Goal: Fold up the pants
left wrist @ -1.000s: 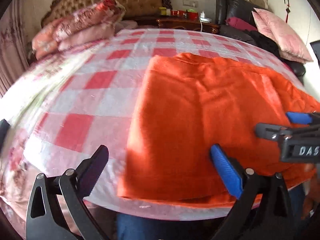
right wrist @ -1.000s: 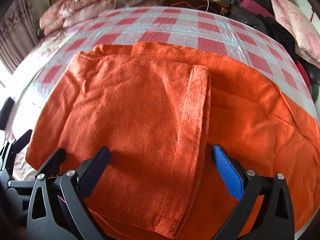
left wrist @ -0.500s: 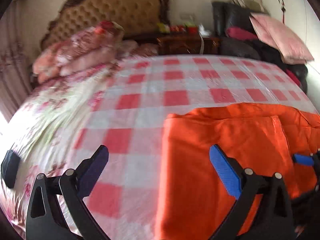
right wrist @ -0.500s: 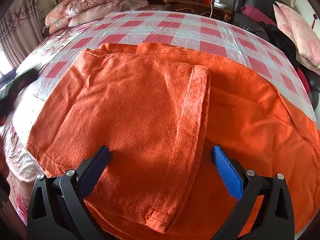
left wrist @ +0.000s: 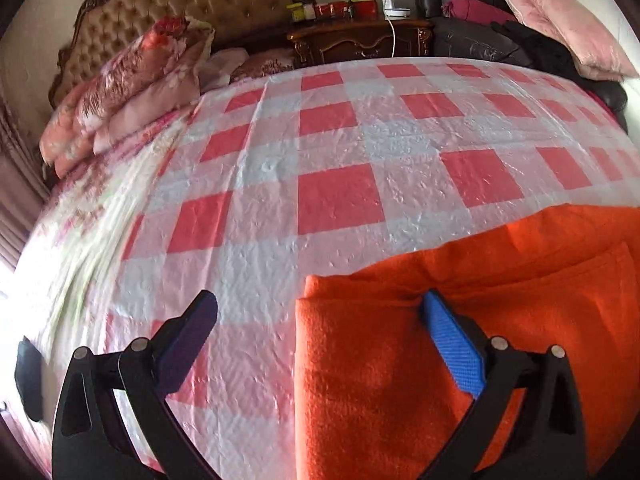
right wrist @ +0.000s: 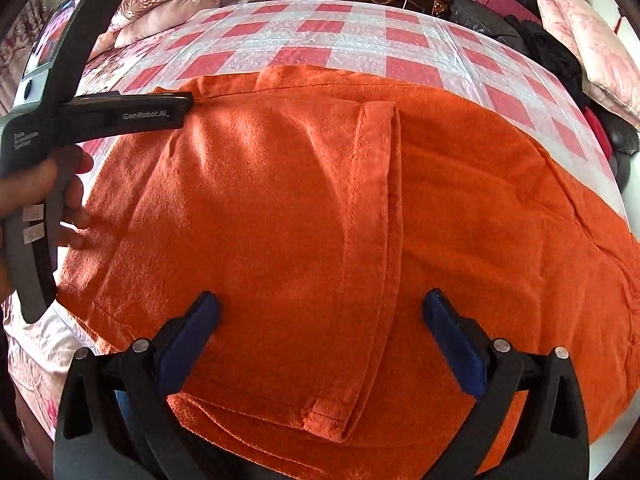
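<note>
A: Entry. Orange pants (right wrist: 304,216) lie flat on the bed (left wrist: 340,152), part-folded, one layer lapped over the other. Its hemmed edge (right wrist: 390,240) runs from between the right gripper (right wrist: 320,332) jaws away toward the far side.

B: Jaw state?

A: Both spread, pinching nothing. The left gripper (left wrist: 320,332) straddles the pants' far left corner (left wrist: 316,292): blue pad (left wrist: 452,348) over cloth, dark pad (left wrist: 188,336) over bare checked cover. In the right view it reaches in along the far left edge, a hand (right wrist: 48,192) on its handle.

B: Risks?

A: Judgement only. Closing here, the left jaws may catch just the top layer, or the slick cover with it, so the fold drags open. The right jaws sit across the hem; a shallow bite could let the lower layer slip.

B: Change from half a second ago?

A: The left gripper has moved forward to the far corner; it was nearer the front edge. The right gripper has barely moved, and the pants lie unchanged.
</note>
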Tool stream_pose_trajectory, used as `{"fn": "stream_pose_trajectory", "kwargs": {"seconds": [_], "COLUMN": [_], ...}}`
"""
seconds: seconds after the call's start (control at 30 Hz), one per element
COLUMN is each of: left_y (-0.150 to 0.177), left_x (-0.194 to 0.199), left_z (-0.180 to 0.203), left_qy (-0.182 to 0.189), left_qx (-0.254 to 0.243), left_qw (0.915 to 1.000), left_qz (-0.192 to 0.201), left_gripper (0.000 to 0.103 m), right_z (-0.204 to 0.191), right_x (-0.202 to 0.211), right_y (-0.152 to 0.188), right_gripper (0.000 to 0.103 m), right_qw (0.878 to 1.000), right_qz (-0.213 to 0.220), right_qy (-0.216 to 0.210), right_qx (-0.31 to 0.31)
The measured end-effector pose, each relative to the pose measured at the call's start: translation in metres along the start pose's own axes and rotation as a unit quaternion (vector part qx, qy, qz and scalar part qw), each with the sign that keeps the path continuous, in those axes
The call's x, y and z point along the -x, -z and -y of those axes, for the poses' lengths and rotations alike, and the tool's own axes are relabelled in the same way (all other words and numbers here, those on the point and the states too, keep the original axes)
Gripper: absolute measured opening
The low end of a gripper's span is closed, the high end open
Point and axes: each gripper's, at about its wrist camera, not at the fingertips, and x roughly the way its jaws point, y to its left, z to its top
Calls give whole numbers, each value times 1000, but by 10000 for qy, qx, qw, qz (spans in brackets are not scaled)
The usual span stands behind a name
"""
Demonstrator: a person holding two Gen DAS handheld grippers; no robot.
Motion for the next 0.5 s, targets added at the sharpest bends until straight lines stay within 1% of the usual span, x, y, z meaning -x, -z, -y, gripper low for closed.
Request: {"fn": "stream_pose_trajectory", "kwargs": {"seconds": [0.07, 0.1, 0.13, 0.17, 0.23, 0.27, 0.3, 0.37, 0.43, 0.47, 0.5], "left_y": [1, 1, 3, 8, 20, 29, 40, 63, 90, 102, 110], "left_x": [10, 18, 28, 38, 49, 54, 58, 62, 62, 71, 78], "left_z": [8, 8, 4, -4, -12, -14, -16, -16, -8, -8, -9], "left_qy": [-266, -330, -359, -233, 20, -67, -224, -229, -408, -515, -535], "left_qx": [-364, -352, -155, 194, 473, 557, 659, 769, 607, 604, 625], "left_qw": [9985, 9977, 9970, 9964, 9963, 9962, 9963, 9964, 9973, 9967, 9965], "left_qz": [307, 472, 664, 790, 711, 659, 513, 287, 30, 157, 138], "left_gripper": [102, 102, 102, 101, 101, 101, 101, 101, 100, 100, 100], "right_z": [0, 1, 1, 1, 1, 0, 0, 0, 0, 0, 0], "right_x": [0, 0, 0, 1, 1, 1, 1, 1, 1, 1, 1], "right_y": [0, 0, 1, 1, 0, 0, 0, 1, 2, 2, 2], "right_gripper": [99, 99, 99, 99, 99, 99, 99, 99, 99, 99, 99], "right_qw": [10000, 10000, 10000, 9999, 9999, 9999, 9999, 9999, 9999, 9999, 9999], "right_qz": [0, 8, 18, 28, 10, -3, 2, 43, 69, 73, 68], "right_qy": [-12, -22, -33, -49, -52, -47, -43, -41, -42, -41, -41], "right_qx": [21, 43, 83, 118, 136, 129, 125, 121, 120, 128, 133]}}
